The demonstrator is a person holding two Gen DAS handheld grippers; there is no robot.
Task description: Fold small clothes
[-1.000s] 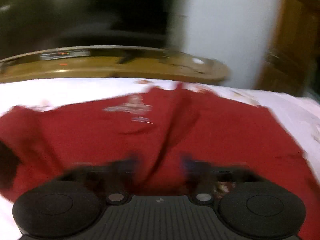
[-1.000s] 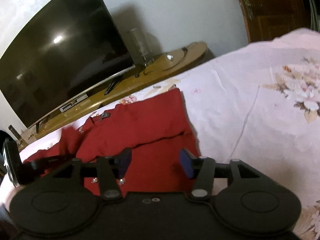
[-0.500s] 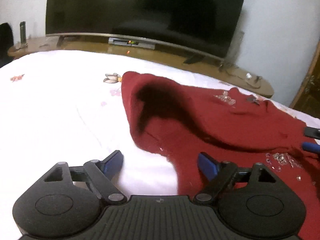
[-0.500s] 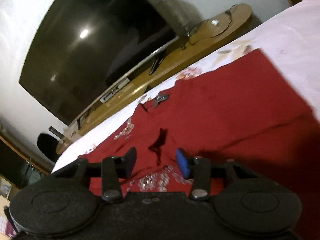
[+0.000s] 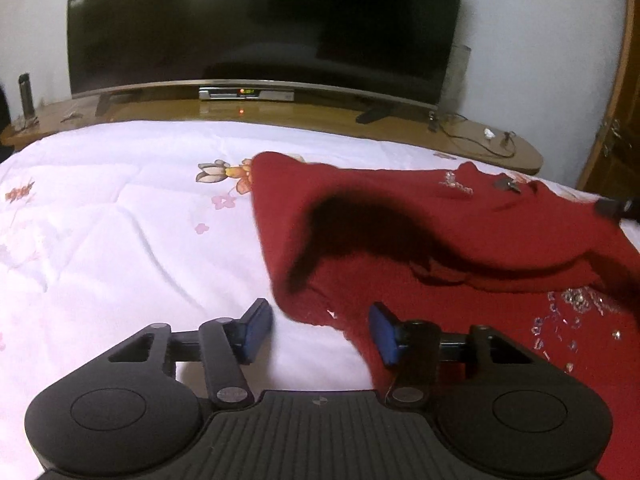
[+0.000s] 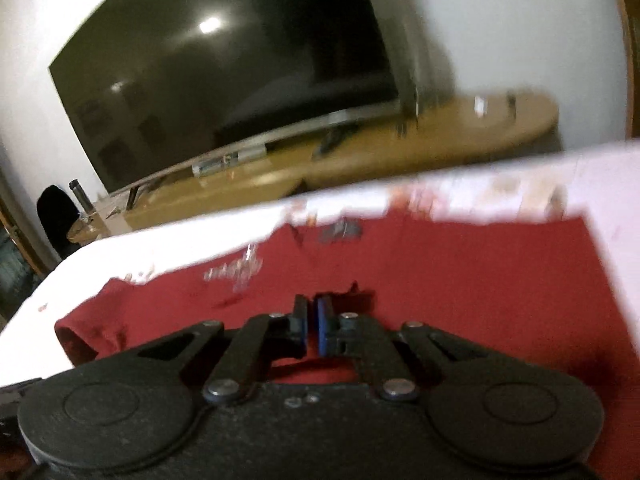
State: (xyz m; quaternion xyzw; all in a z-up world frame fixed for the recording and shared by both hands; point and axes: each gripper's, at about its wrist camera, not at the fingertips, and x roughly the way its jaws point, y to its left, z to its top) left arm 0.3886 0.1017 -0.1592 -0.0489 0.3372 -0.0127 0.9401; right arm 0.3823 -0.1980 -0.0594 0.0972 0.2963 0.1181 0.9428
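A small red garment (image 5: 460,232) with silver sequins lies on the white floral bedspread (image 5: 120,216), partly folded over itself. My left gripper (image 5: 318,330) is open, its blue pads either side of the garment's near left edge, just above the bed. In the right wrist view the garment (image 6: 460,280) fills the foreground. My right gripper (image 6: 312,322) has its pads almost together, pinching a raised fold of the red fabric. The view is blurred by motion.
A large dark TV (image 5: 260,24) stands on a long wooden shelf (image 5: 280,114) beyond the far edge of the bed. A wooden door (image 5: 624,120) is at the right. A dark cylinder (image 5: 26,96) stands on the shelf's left end.
My left gripper let go of the garment, opened and drew back to its left edge. My right gripper moved over the garment and closed on a fold of it.
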